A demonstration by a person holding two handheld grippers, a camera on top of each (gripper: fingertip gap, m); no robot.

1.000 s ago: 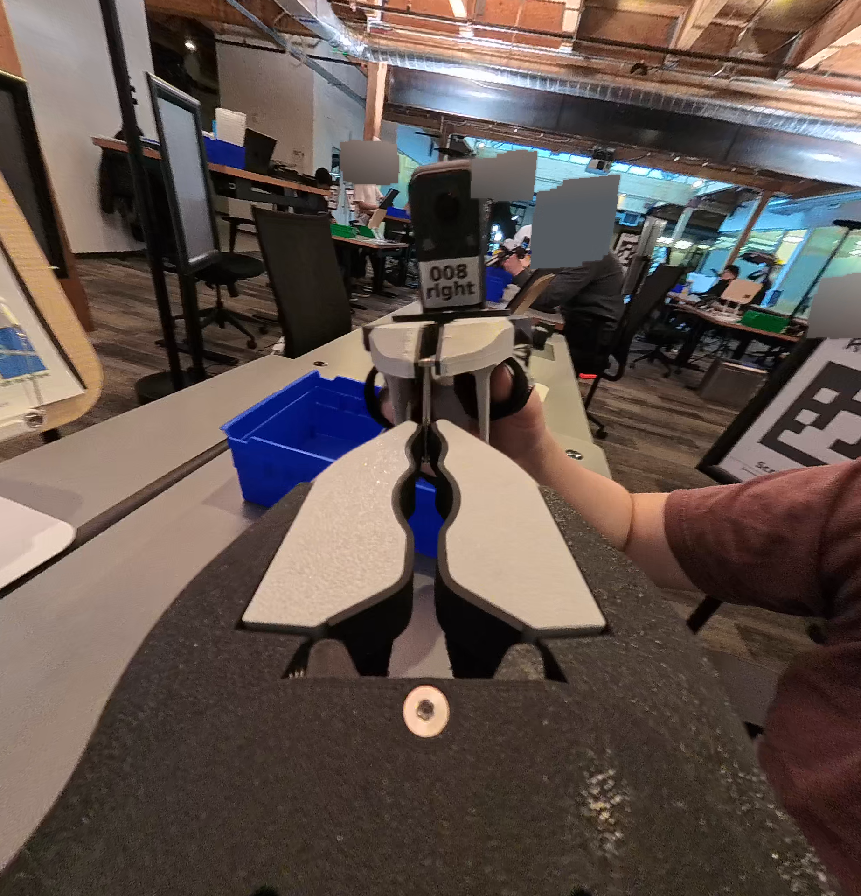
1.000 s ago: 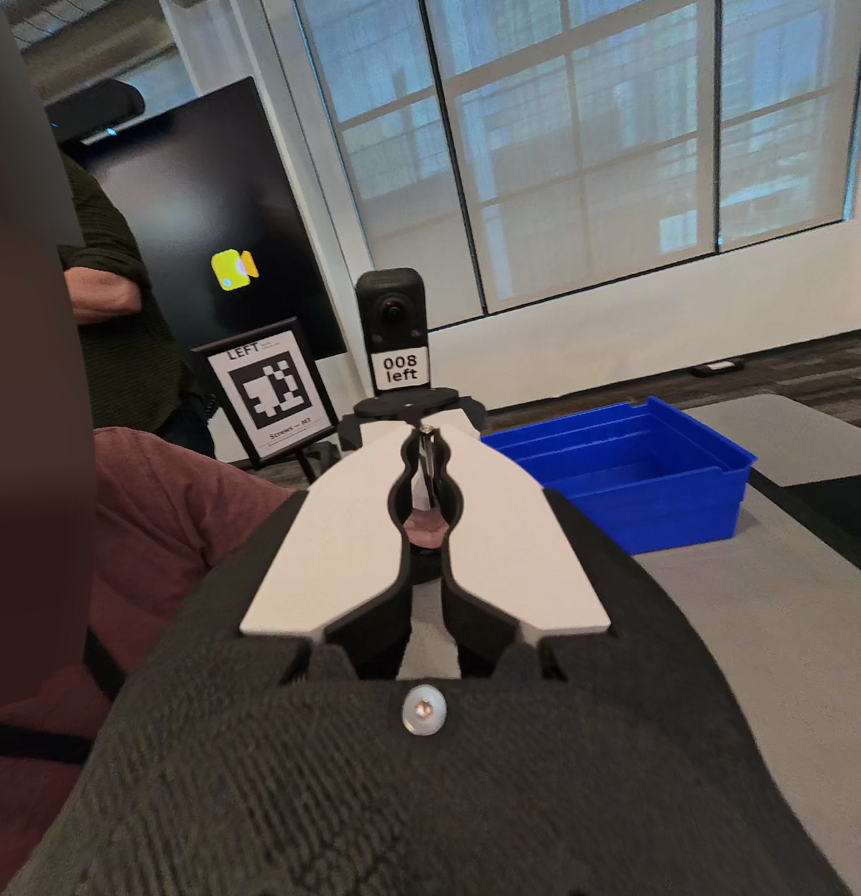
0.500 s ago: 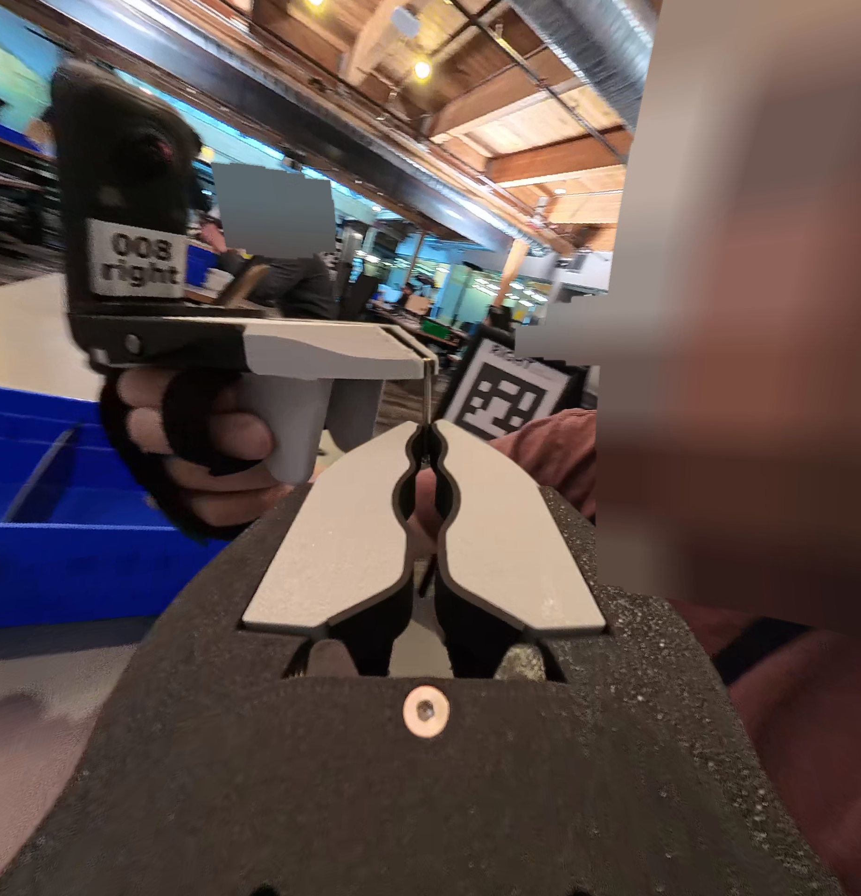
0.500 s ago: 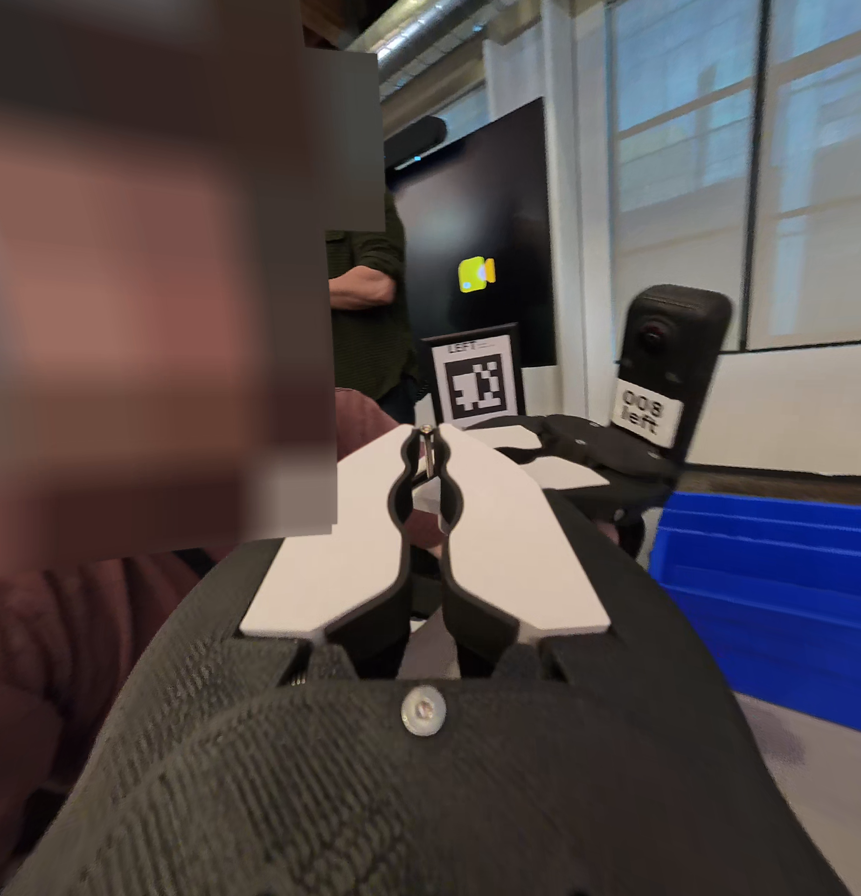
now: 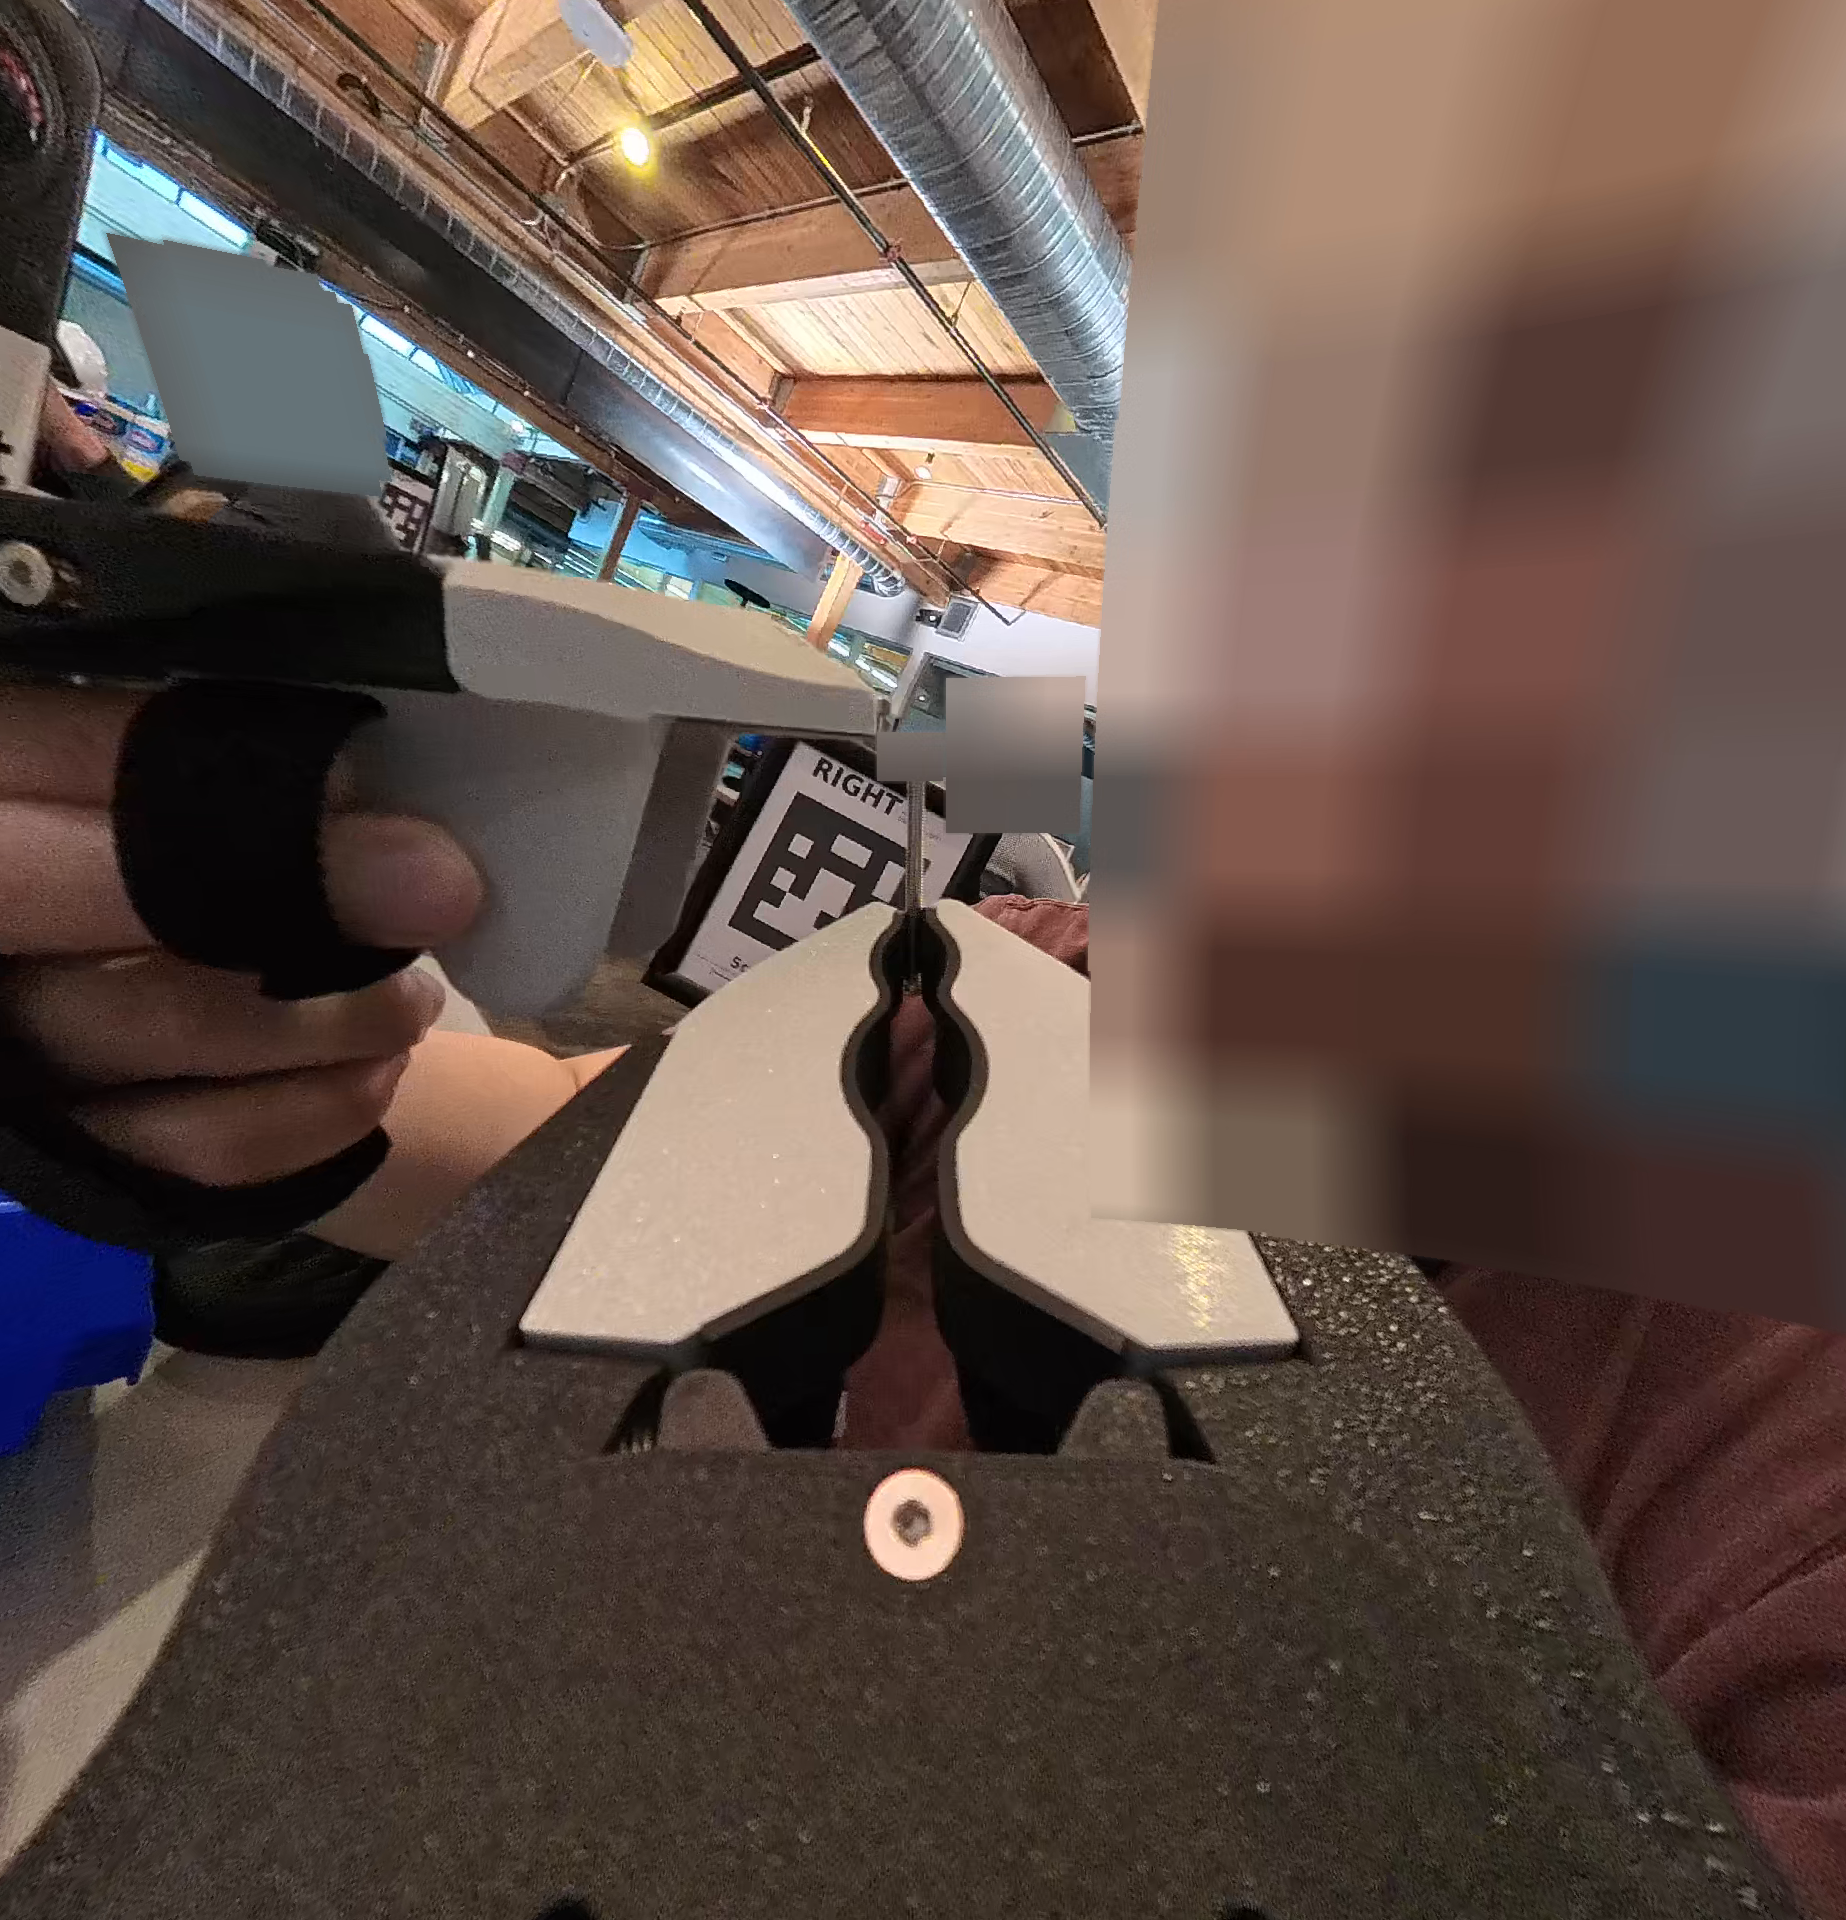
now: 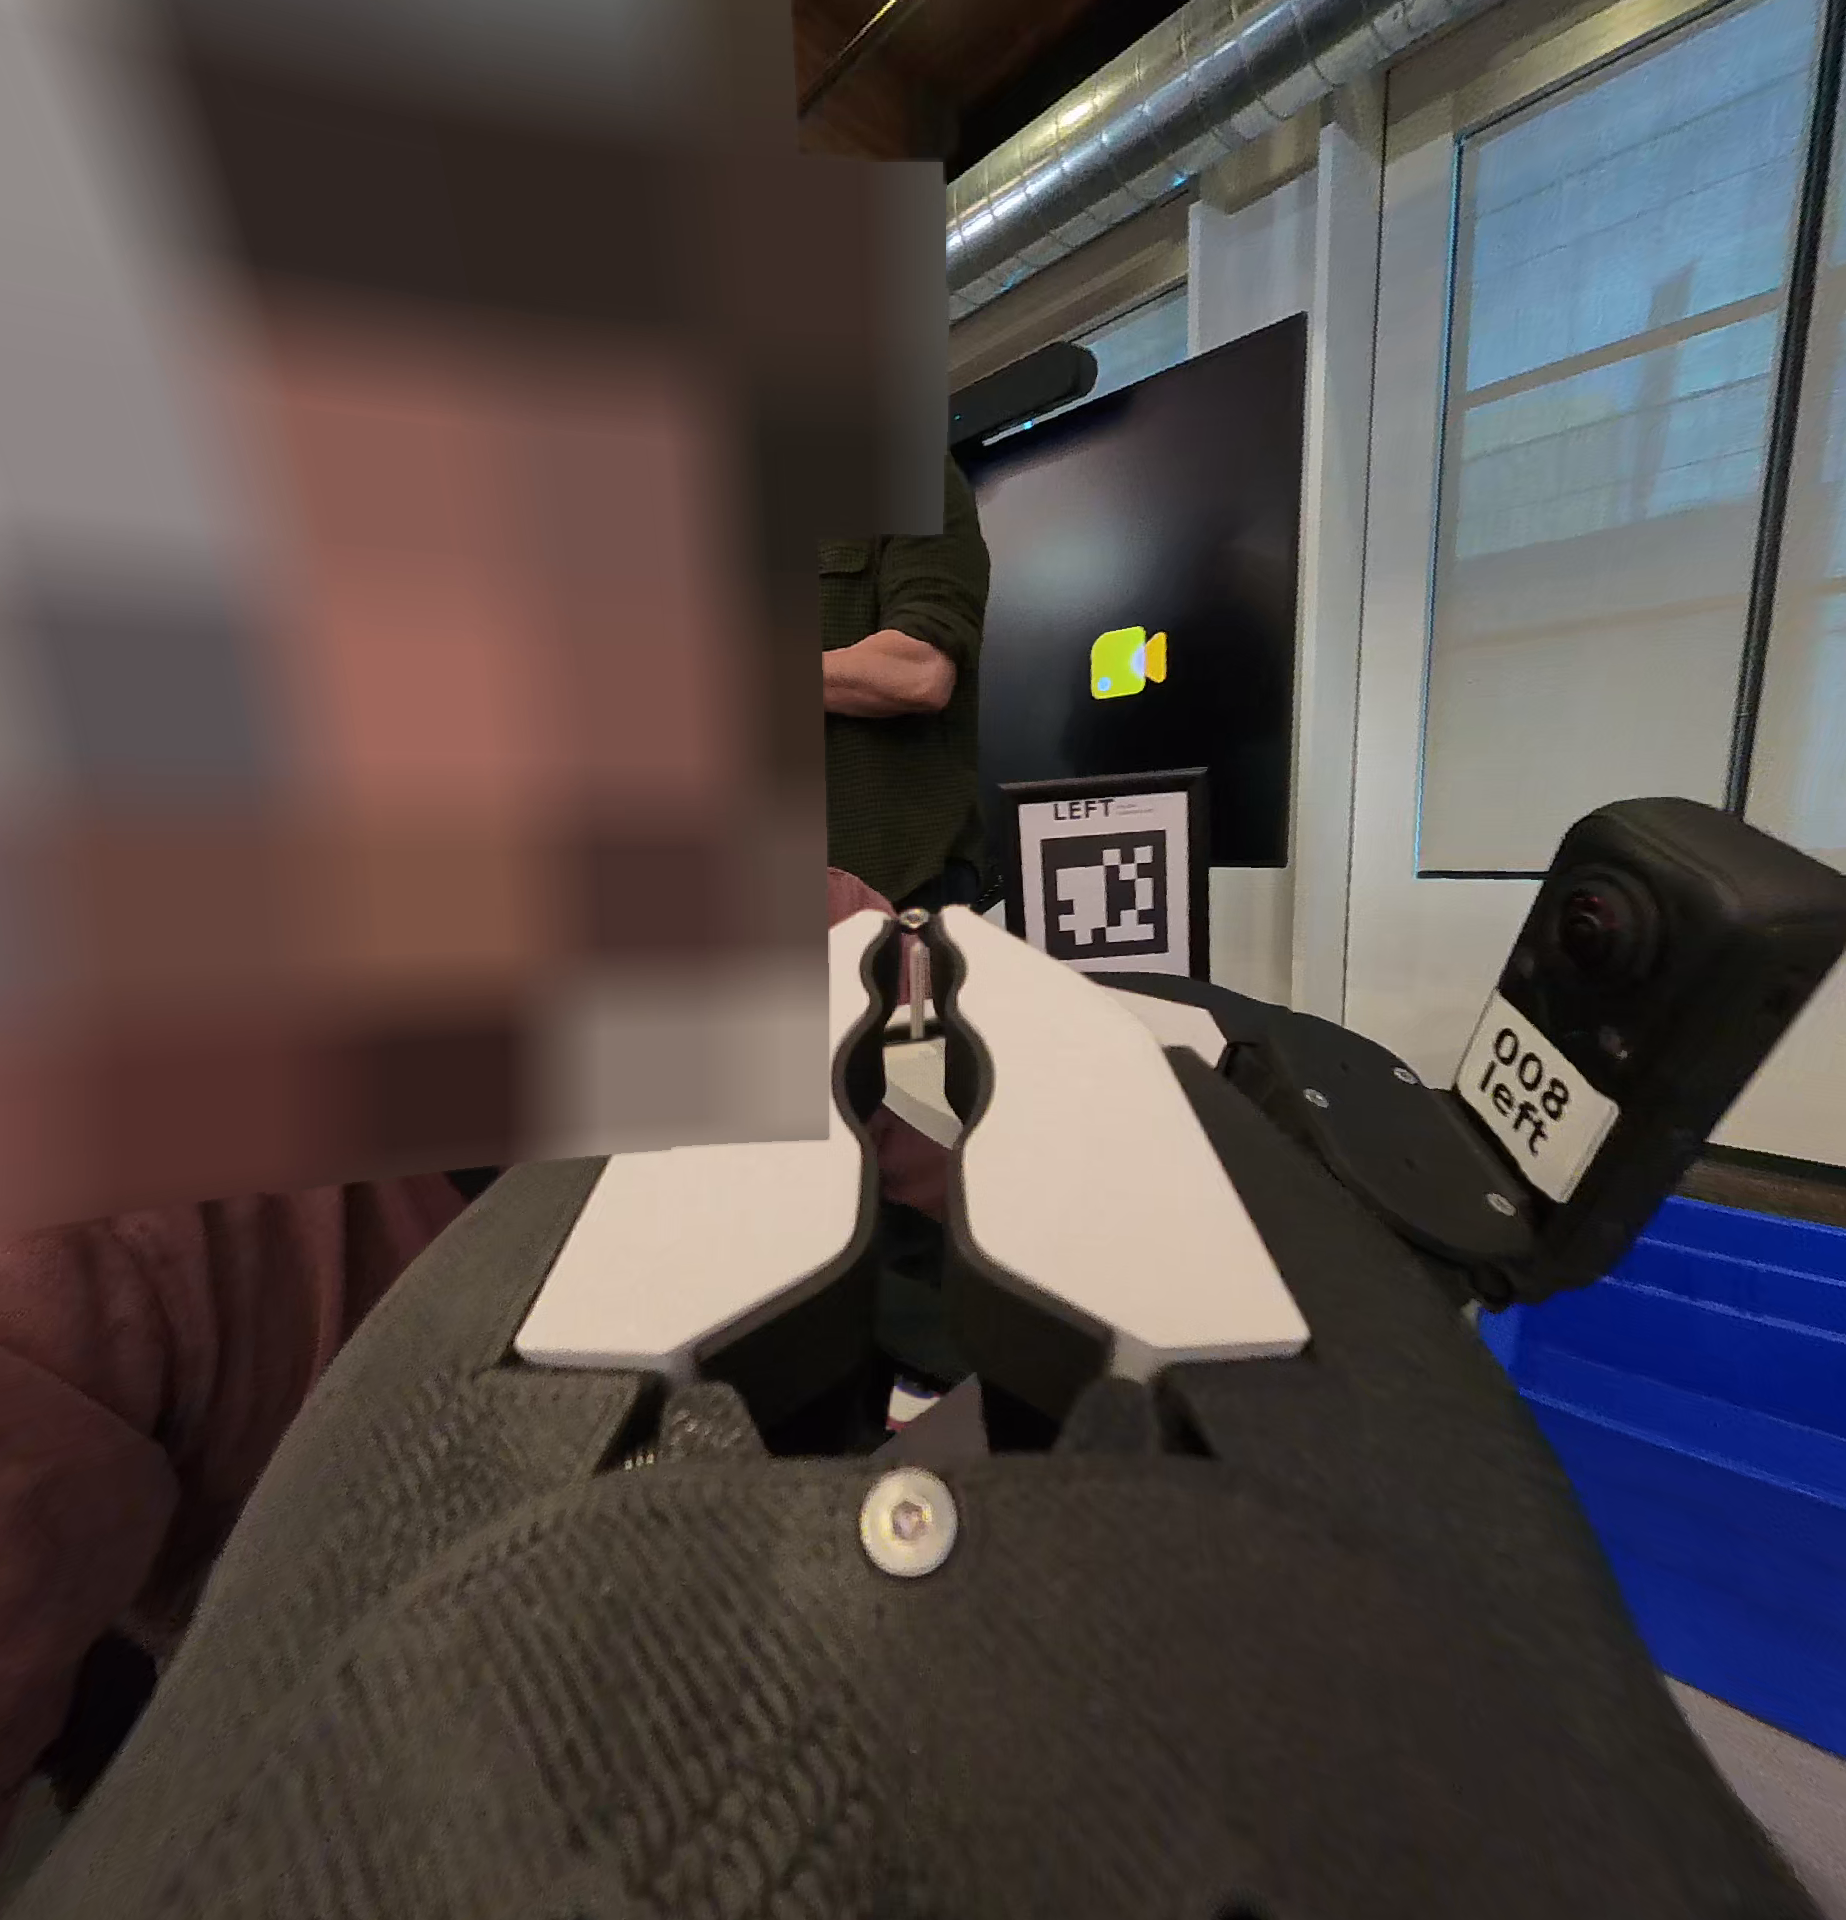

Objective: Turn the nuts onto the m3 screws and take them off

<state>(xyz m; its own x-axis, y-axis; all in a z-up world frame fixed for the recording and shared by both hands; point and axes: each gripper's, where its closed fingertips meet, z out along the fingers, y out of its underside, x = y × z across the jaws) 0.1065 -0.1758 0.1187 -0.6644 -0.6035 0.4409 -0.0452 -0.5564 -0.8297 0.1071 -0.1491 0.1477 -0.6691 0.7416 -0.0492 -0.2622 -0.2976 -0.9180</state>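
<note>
**A:** Left gripper [image 5: 911,920] is pinching almost fully shut, and the lower end of the screw [image 5: 915,852] is sitting between its tips. Are we seeing a nut there?

**B:** We are not. Something dark is sitting in the notch just behind the tips, too small to name. We are guessing the nut is hidden there.

**A:** And the right gripper [image 6: 913,916]?

**B:** We are holding it closed on the screw's head end. The shaft is running from its tips down to the left gripper's fingers [image 6: 1064,997], just beyond and below.

**A:** What is changing?

**B:** A second ago we were pointing the two grippers nose to nose in one line. Now the right one is lying side-on across the left gripper's view, off to its left. The hand [image 5: 171,935] on its handle is showing, and the screw is standing square to its fingers. Both views are also tilting up toward the person and the ceiling.

**A:** So we are turning one end against the other?

**B:** We are judging so. A swing like that around the shaft is probably working the thread, though we cannot tell whether on or off.

**A:** Anything else nearby?

**B:** Only the blue bin [image 6: 1729,1403], lying low on the right gripper's right, well apart from the screw.
</note>
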